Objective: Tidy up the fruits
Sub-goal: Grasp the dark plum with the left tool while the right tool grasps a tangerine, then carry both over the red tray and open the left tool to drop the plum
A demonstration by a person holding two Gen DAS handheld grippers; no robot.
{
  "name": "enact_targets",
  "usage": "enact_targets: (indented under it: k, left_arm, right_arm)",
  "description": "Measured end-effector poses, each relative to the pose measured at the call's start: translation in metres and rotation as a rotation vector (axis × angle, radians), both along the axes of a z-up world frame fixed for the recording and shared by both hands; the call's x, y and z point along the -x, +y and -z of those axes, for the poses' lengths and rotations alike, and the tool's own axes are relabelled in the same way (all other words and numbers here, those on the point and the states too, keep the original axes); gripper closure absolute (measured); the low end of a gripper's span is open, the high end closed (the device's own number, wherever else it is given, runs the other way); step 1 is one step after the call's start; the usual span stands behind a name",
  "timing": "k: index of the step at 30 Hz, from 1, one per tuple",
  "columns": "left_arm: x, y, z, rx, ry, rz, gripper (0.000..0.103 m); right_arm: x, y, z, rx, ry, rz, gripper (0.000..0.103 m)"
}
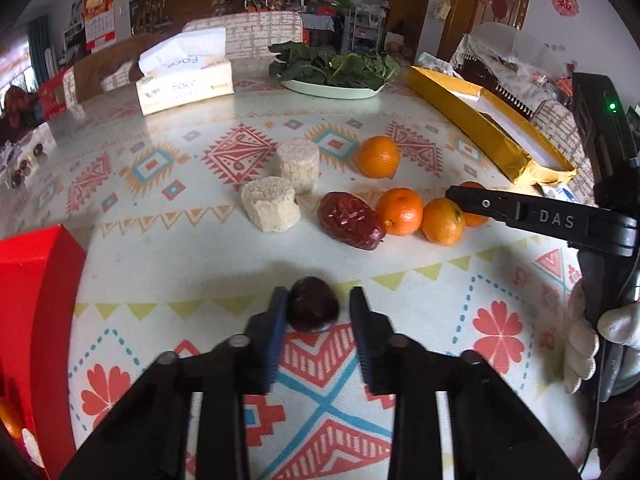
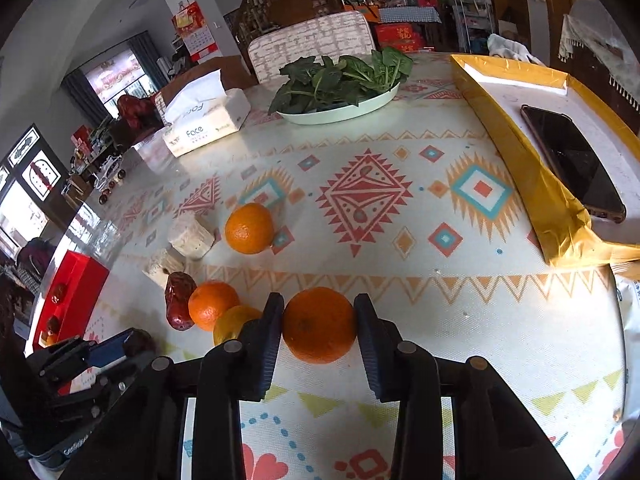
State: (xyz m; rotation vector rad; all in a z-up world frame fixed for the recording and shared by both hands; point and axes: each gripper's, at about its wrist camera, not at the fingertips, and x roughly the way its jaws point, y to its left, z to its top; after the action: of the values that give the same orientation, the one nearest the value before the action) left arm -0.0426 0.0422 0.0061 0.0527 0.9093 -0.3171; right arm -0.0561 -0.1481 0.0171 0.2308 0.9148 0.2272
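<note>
In the left wrist view a small dark red date [image 1: 314, 309] lies on the patterned tablecloth between the pads of my left gripper [image 1: 319, 307], which is shut on it. In the right wrist view my right gripper [image 2: 318, 320] is shut on an orange [image 2: 319, 325] that rests on the cloth, a pad against each side. Its black finger [image 1: 500, 210] reaches in from the right in the left wrist view. Two more oranges [image 1: 400, 211] [image 1: 443, 221] and a big wrinkled red date [image 1: 351, 220] lie in a row. A third orange [image 1: 378, 156] sits further back.
Two pale cylindrical cakes [image 1: 270, 204] [image 1: 299, 164] stand left of the fruit. A red box [image 1: 36, 320] is at the left edge. A gold tray [image 2: 520, 152] holding a phone [image 2: 572, 160] is on the right. A plate of greens [image 1: 336, 90] and a tissue box [image 1: 184, 84] stand at the back.
</note>
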Motion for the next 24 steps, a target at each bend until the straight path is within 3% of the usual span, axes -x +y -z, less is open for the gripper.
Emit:
enact_targets:
  k: [7,13,24]
  left_arm:
    - [0.007,0.013,-0.006,0.048,-0.006,-0.022,0.08]
    - [0.025,0.025,-0.024,0.081,-0.055,-0.041,0.08]
    - [0.064,0.104,-0.055,0.148,-0.146,-0.181,0.08]
  right_arm:
    - [0.007,-0.007,-0.005,-0.035,-0.009,0.033,0.065]
    - [0.026,-0.004,-0.028,-0.053,-0.059,0.024,0.065]
    - [0.068,0.09,-0.078,0.088,-0.179,-0.136,0.064]
